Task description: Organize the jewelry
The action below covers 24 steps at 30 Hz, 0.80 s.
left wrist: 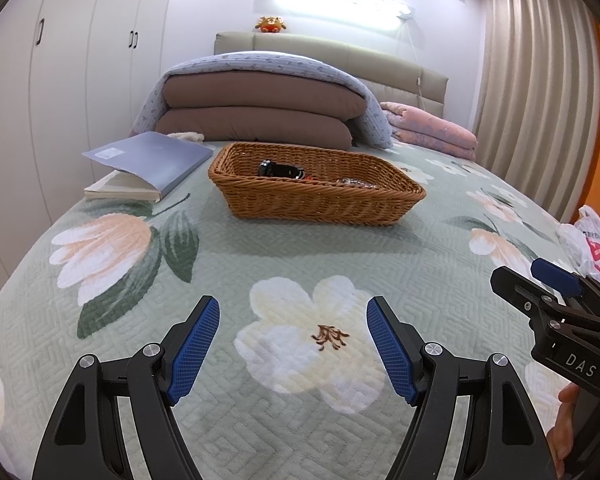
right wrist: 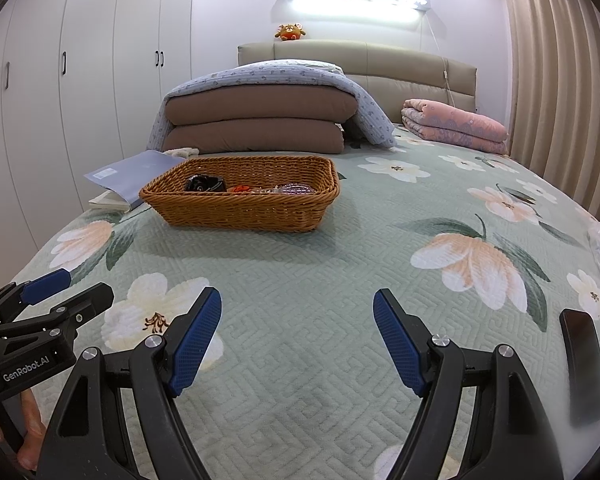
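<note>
A brown wicker basket [left wrist: 320,196] [right wrist: 240,206] stands on the flowered green bedspread, ahead of both grippers. Inside it lie a black watch-like piece [left wrist: 279,169] [right wrist: 204,184], an orange bit [right wrist: 239,189] and purple beads [right wrist: 298,189], partly hidden by the rim. My left gripper [left wrist: 293,344] hovers open over a white flower, nothing between its blue pads. My right gripper [right wrist: 297,340] is open too, over bare bedspread. Each gripper shows at the edge of the other's view: the right gripper [left wrist: 556,284] and the left gripper [right wrist: 52,292].
A blue-covered book [left wrist: 148,164] [right wrist: 120,178] lies left of the basket. Folded brown and lilac bedding [left wrist: 260,108] and a pink quilt [right wrist: 456,124] sit by the headboard. A dark phone [right wrist: 584,364] and a plastic bag [left wrist: 592,248] lie at the right edge. Wardrobes stand left, curtains right.
</note>
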Each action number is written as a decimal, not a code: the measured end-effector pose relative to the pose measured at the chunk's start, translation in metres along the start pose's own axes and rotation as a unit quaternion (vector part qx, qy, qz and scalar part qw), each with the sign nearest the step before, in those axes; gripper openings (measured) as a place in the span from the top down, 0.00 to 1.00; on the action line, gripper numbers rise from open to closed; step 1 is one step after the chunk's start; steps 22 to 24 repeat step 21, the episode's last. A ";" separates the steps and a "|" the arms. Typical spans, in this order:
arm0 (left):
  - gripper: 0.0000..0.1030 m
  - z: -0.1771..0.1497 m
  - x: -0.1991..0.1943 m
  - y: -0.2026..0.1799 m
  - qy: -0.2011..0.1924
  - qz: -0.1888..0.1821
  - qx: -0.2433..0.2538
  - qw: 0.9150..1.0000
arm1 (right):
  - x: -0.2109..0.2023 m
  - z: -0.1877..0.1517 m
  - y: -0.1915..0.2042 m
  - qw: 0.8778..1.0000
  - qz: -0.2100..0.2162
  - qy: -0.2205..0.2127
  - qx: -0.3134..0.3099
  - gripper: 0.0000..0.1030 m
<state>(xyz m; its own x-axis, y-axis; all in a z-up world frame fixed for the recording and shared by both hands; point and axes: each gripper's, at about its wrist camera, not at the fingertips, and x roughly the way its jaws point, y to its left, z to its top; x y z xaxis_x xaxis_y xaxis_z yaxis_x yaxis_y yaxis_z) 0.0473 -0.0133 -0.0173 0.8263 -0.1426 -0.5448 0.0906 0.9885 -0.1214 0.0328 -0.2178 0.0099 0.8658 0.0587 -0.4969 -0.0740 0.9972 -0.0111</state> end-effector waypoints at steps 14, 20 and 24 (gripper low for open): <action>0.25 0.000 0.002 0.002 0.000 0.001 0.001 1.000 | 0.005 -0.003 -0.003 1.000 -0.002 0.005 -0.004 0.22; 0.25 0.000 0.000 0.002 -0.012 0.008 0.006 1.000 | 0.005 -0.003 -0.005 1.000 0.000 0.005 -0.001 0.22; 0.25 0.000 -0.002 0.001 -0.014 0.011 0.010 1.000 | 0.005 -0.003 -0.005 1.000 0.000 0.005 -0.002 0.22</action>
